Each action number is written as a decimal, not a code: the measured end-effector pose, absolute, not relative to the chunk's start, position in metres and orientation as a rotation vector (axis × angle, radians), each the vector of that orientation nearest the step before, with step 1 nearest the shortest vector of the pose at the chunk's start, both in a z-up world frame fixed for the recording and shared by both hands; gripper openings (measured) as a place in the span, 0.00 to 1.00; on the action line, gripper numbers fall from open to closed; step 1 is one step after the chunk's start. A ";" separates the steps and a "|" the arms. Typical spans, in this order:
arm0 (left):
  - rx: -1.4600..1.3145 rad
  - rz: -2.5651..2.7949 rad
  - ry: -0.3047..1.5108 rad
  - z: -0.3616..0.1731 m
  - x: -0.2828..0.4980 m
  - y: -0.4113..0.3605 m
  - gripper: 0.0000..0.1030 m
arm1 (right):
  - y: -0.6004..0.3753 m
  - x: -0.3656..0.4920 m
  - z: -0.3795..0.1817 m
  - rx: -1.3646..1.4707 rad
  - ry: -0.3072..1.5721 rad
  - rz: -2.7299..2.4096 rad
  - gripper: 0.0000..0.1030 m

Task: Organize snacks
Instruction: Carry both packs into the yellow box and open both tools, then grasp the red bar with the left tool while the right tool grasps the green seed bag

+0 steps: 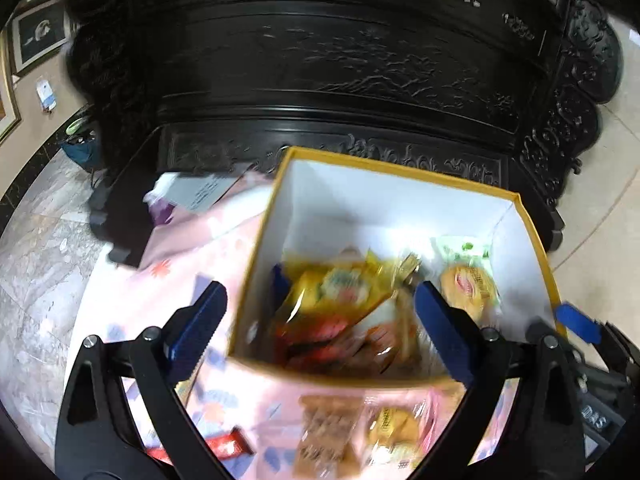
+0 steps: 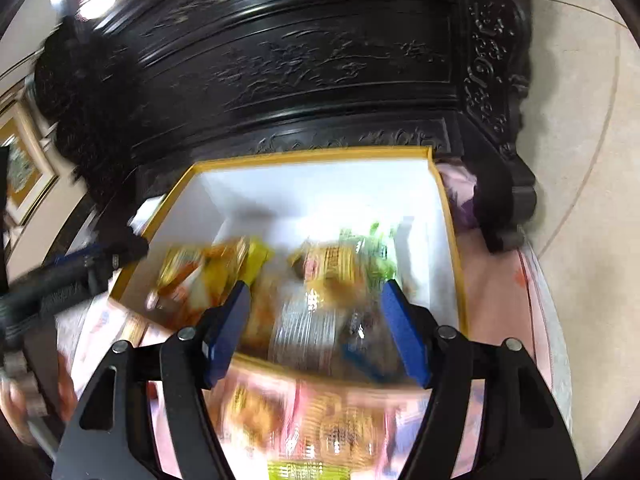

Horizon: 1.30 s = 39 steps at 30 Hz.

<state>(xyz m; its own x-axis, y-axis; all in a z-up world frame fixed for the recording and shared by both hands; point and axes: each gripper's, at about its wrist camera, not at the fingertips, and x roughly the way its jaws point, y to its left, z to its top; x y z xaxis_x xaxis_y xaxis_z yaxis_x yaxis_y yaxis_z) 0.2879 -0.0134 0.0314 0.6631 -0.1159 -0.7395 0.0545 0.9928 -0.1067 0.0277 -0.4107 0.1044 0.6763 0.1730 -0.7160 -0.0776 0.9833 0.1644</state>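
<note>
- Nearest to us, loose snack packets [image 1: 352,432] lie on the pink patterned cloth [image 1: 192,248] just in front of the box; a red wrapper [image 1: 224,446] sits to their left, all smeared by blur.
- We hold the left gripper [image 1: 320,312] with its jaws spread wide and nothing between them, its blue pads [image 1: 196,320] straddling the near left corner of the box.
- We hold the right gripper [image 2: 316,316] just as wide and empty, poised over the near wall of the box.
- Our yellow-rimmed box [image 1: 400,170] has smooth white inner walls and stands open on the cloth; crinkly yellow, orange and green snack packs [image 1: 344,292] are heaped inside, with a round orange-labelled one [image 1: 470,284] toward the right wall.
- Behind the box rises dark carved furniture [image 1: 340,72], glossy, with relief patterns, closing off the far side.
- Beside the cloth on the left we see a grey paper [image 1: 200,194], and marbled floor tiles [image 1: 36,264] beyond.
- In the right wrist view the left gripper [image 2: 72,272] enters from the left edge beside the box rim [image 2: 312,156].
</note>
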 end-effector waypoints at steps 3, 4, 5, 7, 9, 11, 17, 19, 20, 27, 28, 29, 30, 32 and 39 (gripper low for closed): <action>-0.073 -0.115 0.814 0.024 0.238 0.008 0.94 | -0.406 -0.030 0.068 0.096 0.895 0.176 0.68; -0.069 -0.111 0.811 0.018 0.218 0.016 0.94 | -0.405 -0.043 0.057 0.095 0.918 0.173 0.68; -0.072 -0.112 0.806 0.011 0.200 0.023 0.94 | -0.404 -0.061 0.038 0.105 0.951 0.167 0.68; -0.089 -0.099 0.810 -0.003 0.167 0.038 0.94 | -0.400 -0.084 0.014 0.109 0.974 0.136 0.68; -0.095 -0.093 0.820 -0.017 0.142 0.048 0.94 | -0.395 -0.095 0.002 0.091 0.973 0.106 0.68; -0.063 -0.048 0.835 -0.033 0.117 0.059 0.94 | -0.390 -0.098 -0.005 0.094 0.979 0.107 0.68; -0.065 -0.007 0.904 -0.059 0.077 0.089 0.94 | -0.376 -0.088 -0.017 0.070 1.011 0.091 0.68; -0.071 0.016 0.911 -0.062 0.070 0.103 0.94 | -0.373 -0.085 -0.020 0.063 1.010 0.083 0.71; -0.083 0.025 0.911 -0.063 0.068 0.110 0.94 | -0.373 -0.083 -0.024 0.063 1.021 0.084 0.71; -0.109 0.022 0.895 -0.057 0.072 0.127 0.93 | -0.357 -0.079 -0.038 -0.059 0.955 0.054 0.73; -0.099 0.007 0.895 -0.057 0.077 0.126 0.94 | -0.355 -0.081 -0.039 -0.076 0.950 0.068 0.69; -0.087 0.000 0.892 -0.057 0.082 0.125 0.93 | -0.354 -0.083 -0.038 -0.084 0.952 0.080 0.67; -0.067 -0.008 0.889 -0.057 0.089 0.123 0.94 | -0.354 -0.084 -0.038 -0.086 0.953 0.090 0.67; -0.034 -0.064 0.908 -0.062 0.107 0.119 0.94 | -0.357 -0.086 -0.039 -0.083 0.937 0.099 0.67; 0.025 -0.135 1.032 -0.106 0.168 0.122 0.93 | -0.356 -0.088 -0.039 -0.076 0.923 0.105 0.68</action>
